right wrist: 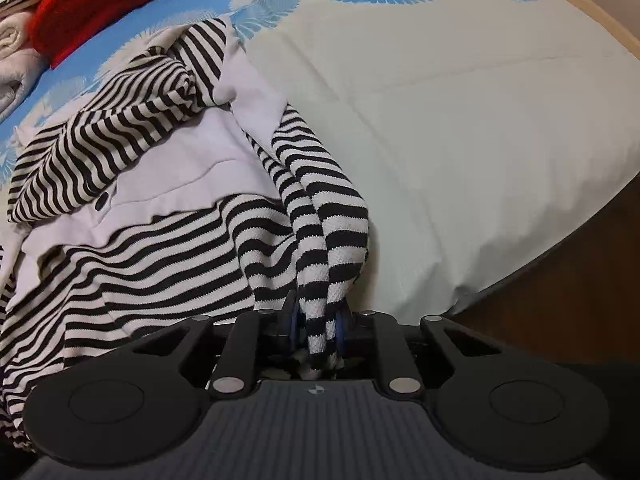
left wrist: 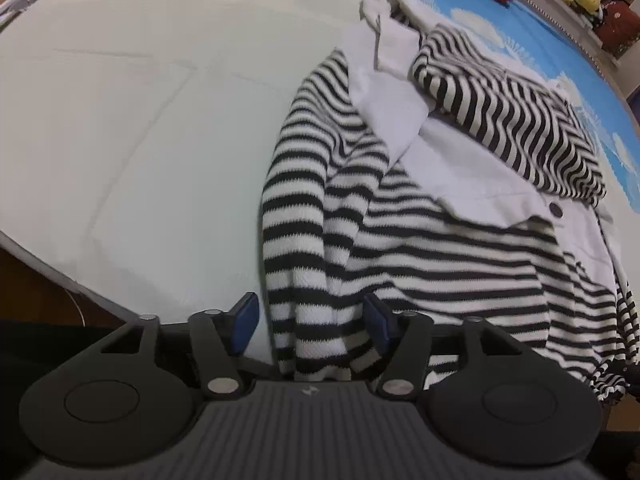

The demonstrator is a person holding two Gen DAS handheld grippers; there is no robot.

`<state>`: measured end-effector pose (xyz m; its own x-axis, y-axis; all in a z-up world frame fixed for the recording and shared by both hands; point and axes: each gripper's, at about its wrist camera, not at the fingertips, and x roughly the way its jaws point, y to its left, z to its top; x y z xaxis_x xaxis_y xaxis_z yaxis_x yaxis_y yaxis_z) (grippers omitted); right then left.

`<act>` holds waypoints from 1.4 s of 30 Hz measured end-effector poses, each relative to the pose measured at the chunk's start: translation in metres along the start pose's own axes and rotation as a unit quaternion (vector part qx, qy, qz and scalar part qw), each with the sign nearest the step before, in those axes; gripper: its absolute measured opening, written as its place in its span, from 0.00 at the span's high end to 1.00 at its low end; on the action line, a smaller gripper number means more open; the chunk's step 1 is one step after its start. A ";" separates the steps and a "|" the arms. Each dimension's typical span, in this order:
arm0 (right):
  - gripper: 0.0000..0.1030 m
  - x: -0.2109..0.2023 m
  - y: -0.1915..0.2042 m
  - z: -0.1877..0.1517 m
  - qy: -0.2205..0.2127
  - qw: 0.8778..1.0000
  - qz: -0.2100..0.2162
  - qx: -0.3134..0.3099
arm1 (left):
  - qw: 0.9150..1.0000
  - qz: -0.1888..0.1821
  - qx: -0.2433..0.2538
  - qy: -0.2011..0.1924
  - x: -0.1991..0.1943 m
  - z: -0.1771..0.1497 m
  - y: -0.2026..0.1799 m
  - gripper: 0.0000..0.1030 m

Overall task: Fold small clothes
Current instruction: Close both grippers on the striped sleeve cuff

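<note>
Black grippers (left wrist: 311,320), seemingly blue-padded fingertips (left wrist: 245,314).

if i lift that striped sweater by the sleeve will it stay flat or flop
Probably flop: the striped sweater already lies in soft wrinkles and folds. Its sleeve bunches into a narrow rope where the right claw pinches it, so the body would likely trail and sag. The knit looks textured, so slipping seems unlikely.

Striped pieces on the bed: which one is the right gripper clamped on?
The wide-striped knit sleeve, pinched by the right gripper. The fine-striped piece lies untouched further back on the white garment.
</note>
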<state>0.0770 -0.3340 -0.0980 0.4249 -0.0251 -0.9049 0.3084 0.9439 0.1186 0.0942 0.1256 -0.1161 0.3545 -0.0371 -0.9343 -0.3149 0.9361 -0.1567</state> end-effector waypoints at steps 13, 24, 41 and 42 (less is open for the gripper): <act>0.83 0.007 0.003 -0.005 0.022 0.999 -0.008 -0.025 | 0.998 0.013 0.065 -0.021 0.000 -0.005 -0.013 0.90; 0.86 -0.005 0.002 -0.003 -0.020 0.999 0.017 -0.027 | 0.999 0.005 0.047 -0.009 -0.001 -0.005 -0.008 0.72; 0.62 0.007 0.001 -0.010 0.020 0.999 -0.017 -0.041 | 0.999 0.001 0.044 0.001 0.000 -0.006 -0.006 0.66; 0.58 0.008 0.000 -0.010 0.021 0.999 -0.019 -0.040 | 0.999 0.001 0.044 0.001 0.000 -0.006 -0.006 0.66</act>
<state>0.0721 -0.3308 -0.1091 0.3779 -0.0488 -0.9246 0.2534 0.9659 0.0526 0.0909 0.1179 -0.1169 0.3521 -0.0366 -0.9353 -0.2366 0.9633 -0.1268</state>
